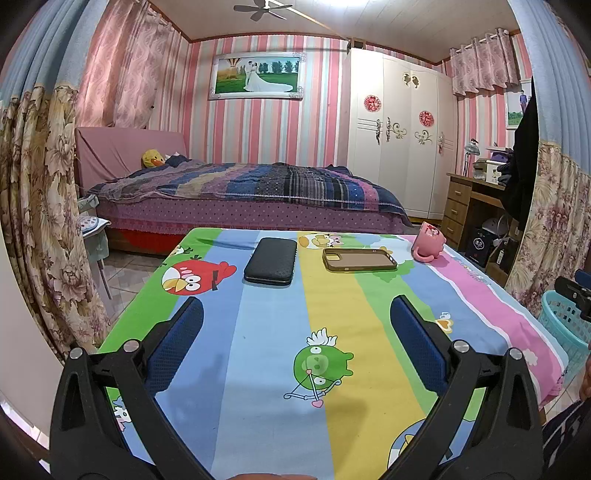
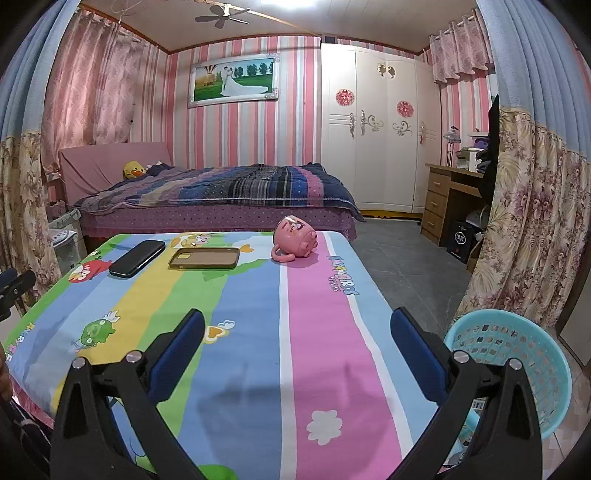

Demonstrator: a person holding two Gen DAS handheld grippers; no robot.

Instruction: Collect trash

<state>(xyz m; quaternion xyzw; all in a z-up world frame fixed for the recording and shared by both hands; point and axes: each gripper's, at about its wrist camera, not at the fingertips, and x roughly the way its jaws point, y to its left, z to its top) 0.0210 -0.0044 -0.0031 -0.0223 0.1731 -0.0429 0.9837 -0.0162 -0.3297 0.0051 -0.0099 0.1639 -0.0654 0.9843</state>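
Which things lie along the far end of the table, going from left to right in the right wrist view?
Black phone → empty phone case → pink mug on its side.

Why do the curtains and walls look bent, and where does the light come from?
Both wrist views are fisheye, so the curtains bow at the edges; in the right wrist view a ceiling glare sits top centre, and the right gripper throws soft shadows on the tablecloth. The left gripper looks sharp.
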